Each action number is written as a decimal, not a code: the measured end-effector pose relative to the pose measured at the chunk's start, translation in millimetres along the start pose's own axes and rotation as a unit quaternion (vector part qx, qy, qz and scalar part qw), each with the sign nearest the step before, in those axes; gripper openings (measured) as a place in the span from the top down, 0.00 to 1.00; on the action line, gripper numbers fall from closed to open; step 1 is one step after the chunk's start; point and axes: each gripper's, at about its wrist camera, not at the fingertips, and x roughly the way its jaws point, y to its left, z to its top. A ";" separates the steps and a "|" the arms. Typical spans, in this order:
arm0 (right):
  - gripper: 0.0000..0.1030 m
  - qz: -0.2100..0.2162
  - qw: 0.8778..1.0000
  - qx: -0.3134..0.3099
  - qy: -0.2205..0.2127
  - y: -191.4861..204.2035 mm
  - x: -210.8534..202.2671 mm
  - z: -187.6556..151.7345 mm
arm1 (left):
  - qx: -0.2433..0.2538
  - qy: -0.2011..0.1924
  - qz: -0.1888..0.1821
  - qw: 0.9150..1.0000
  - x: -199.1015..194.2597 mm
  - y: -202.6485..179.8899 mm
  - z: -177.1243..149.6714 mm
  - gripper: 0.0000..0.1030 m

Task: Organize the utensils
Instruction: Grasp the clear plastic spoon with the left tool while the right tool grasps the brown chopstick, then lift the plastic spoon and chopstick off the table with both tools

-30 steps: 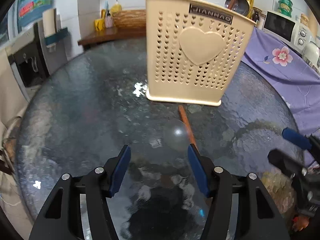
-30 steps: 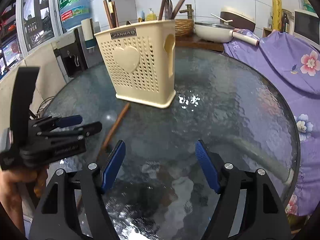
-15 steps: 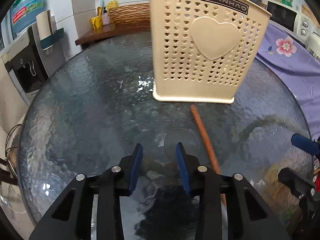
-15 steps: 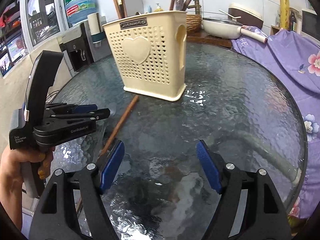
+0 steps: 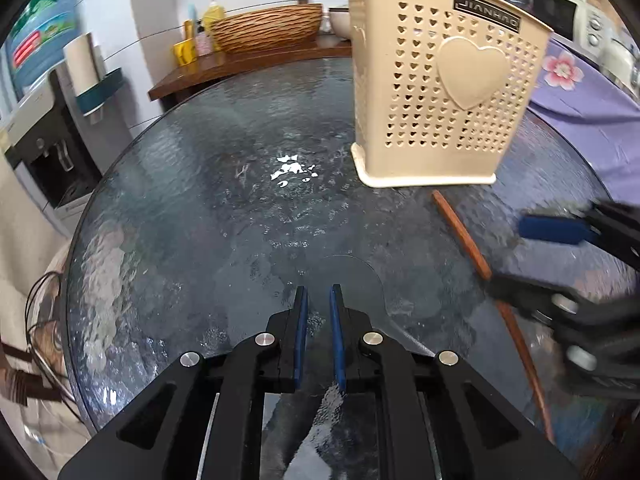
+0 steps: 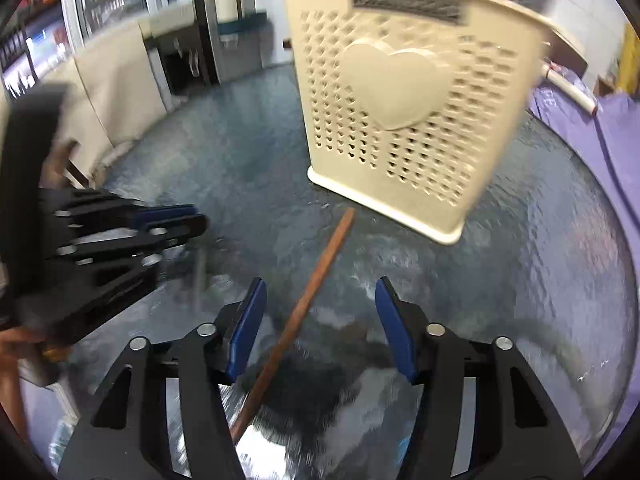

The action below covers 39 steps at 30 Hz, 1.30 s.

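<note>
On the round glass tabletop [image 5: 168,208], in the left wrist view, stands a cream utensil holder [image 5: 440,88] with heart-shaped holes and a raised heart on its wall; it is upright, toward the far right part of the glass; utensil handles rise above its rim. A brown wooden stick [image 5: 464,236] lies flat on the glass, one end just before the foot of the holder, and it runs toward the near right edge. The left claw [image 5: 318,300] is at the bottom centre; its blue pads are drawn almost together and only a thin slit stays between them; a clear, glass-like piece with a round end lies at the tips, but I cannot tell if the pads pinch it. The right claw [image 5: 532,256], blurred, comes in from the right side and straddles the stick.

From the right wrist view, the same holder [image 6: 404,120] is upright in the upper middle; the picture is blurred by motion. The stick [image 6: 316,280] lies diagonally on the tabletop [image 6: 560,264], passing between the fingers of the right claw [image 6: 320,292]; the jaws are about half open and closing, and the pads do not touch the wood. At the left side the left claw [image 6: 180,220] is seen from the side with its tips together; a hand [image 6: 8,364] holds its grip at the picture's left edge.
</note>
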 end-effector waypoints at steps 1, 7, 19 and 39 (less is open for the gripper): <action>0.57 -0.013 1.000 -0.004 0.008 2.4 9.1 5.4 | 0.003 0.001 -0.006 1.000 0.0 -0.3 0.2 0.89; 0.73 -0.016 0.999 0.010 0.028 3.3 30.8 26.3 | 0.045 0.003 -0.052 0.998 -1.1 0.6 -1.1 0.90; 0.90 -0.004 1.000 0.000 0.024 -9.5 13.0 -0.6 | 0.030 -0.044 -0.018 0.998 -26.2 -25.9 -11.8 0.43; 0.90 -0.011 1.000 0.006 0.002 -34.6 -13.8 -38.2 | -0.058 0.009 0.032 0.998 -4.3 -65.8 2.2 0.66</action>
